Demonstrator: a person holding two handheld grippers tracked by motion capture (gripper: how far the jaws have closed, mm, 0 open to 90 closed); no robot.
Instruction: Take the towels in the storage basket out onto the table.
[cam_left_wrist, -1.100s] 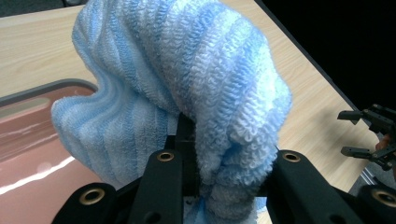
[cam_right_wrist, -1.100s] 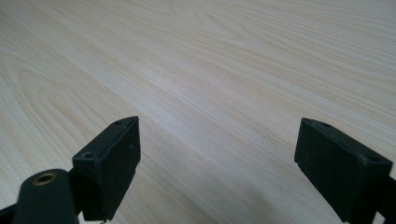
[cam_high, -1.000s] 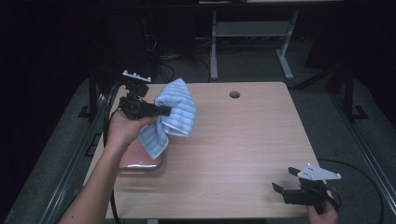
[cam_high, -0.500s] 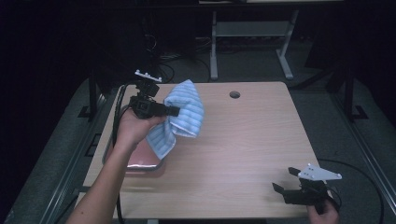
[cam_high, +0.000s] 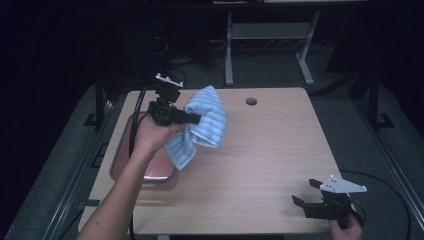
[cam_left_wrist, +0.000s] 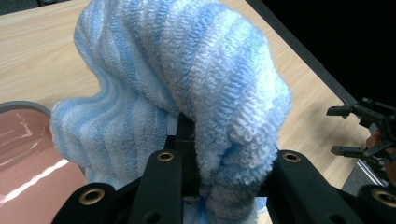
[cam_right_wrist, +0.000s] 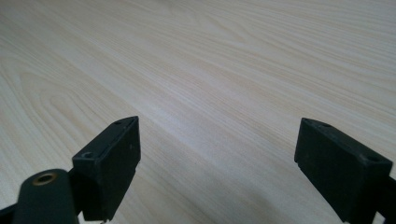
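Observation:
A blue-and-white striped towel (cam_high: 205, 125) hangs bunched in the air over the table's left half, with my left gripper (cam_high: 192, 119) shut on it. In the left gripper view the towel (cam_left_wrist: 187, 79) bulges up between the black jaws and drapes over them. Part of it trails down toward the pink tray (cam_high: 150, 170) at the table's left edge. My right gripper (cam_high: 306, 192) rests near the front right corner, jaws wide apart with nothing between them; in the right gripper view its fingertips (cam_right_wrist: 112, 154) frame bare wood.
The pink tray (cam_left_wrist: 28, 154) with a grey rim lies below and left of the towel. A round cable hole (cam_high: 251, 101) sits at the table's far edge. Black floor and a metal stand's legs (cam_high: 265, 50) lie beyond the table.
My left gripper has carried the towel a little to the right and farther from the person, with the cloth swinging along. The right gripper has stayed put.

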